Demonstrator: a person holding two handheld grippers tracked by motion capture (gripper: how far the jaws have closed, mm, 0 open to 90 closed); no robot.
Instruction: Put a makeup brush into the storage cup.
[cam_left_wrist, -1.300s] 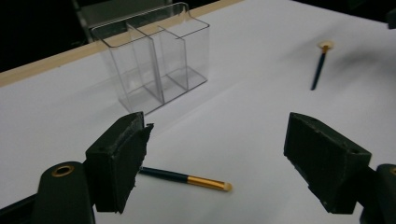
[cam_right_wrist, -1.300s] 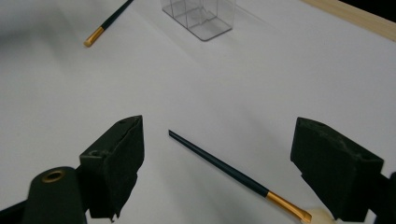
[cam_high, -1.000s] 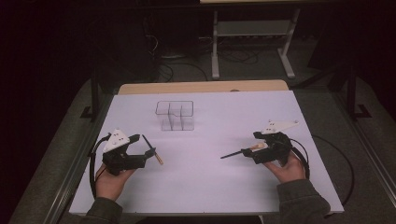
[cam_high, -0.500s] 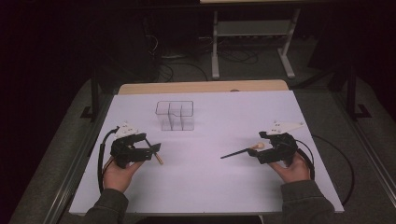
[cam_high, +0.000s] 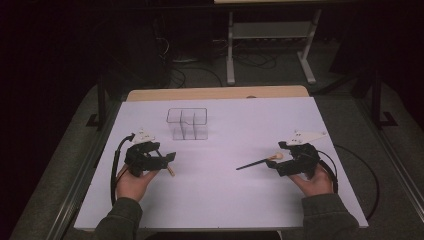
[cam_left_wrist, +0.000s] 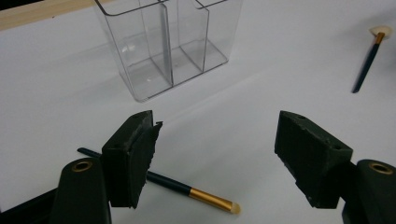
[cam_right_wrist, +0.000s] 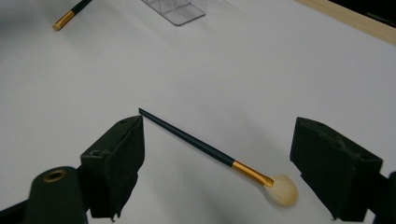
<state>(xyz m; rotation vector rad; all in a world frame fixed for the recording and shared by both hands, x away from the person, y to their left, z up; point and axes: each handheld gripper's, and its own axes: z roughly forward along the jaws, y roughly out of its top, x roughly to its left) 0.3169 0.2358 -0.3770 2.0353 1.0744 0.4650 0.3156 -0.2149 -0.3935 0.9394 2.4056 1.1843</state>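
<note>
I hold both tools wide open, left tool (cam_left_wrist: 215, 158) over thin gold-ferruled dark makeup brush (cam_left_wrist: 187, 189) | right tool (cam_right_wrist: 217, 172) over fluffy-tipped dark makeup brush (cam_right_wrist: 210, 154), to straddle each handle | clear plastic divided organizer (cam_high: 187, 124) waits upright.

Materials under your grippers

Your clear organiser (cam_left_wrist: 168, 46) looks like glossy plastic; both brushes (cam_right_wrist: 219, 156) (cam_left_wrist: 187, 189) show shiny gold metal ferrules, the table (cam_high: 220, 200) a matt white sheet with a wooden edge

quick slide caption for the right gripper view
Open right gripper over a fluffy-tipped makeup brush lying on the white table.
</note>
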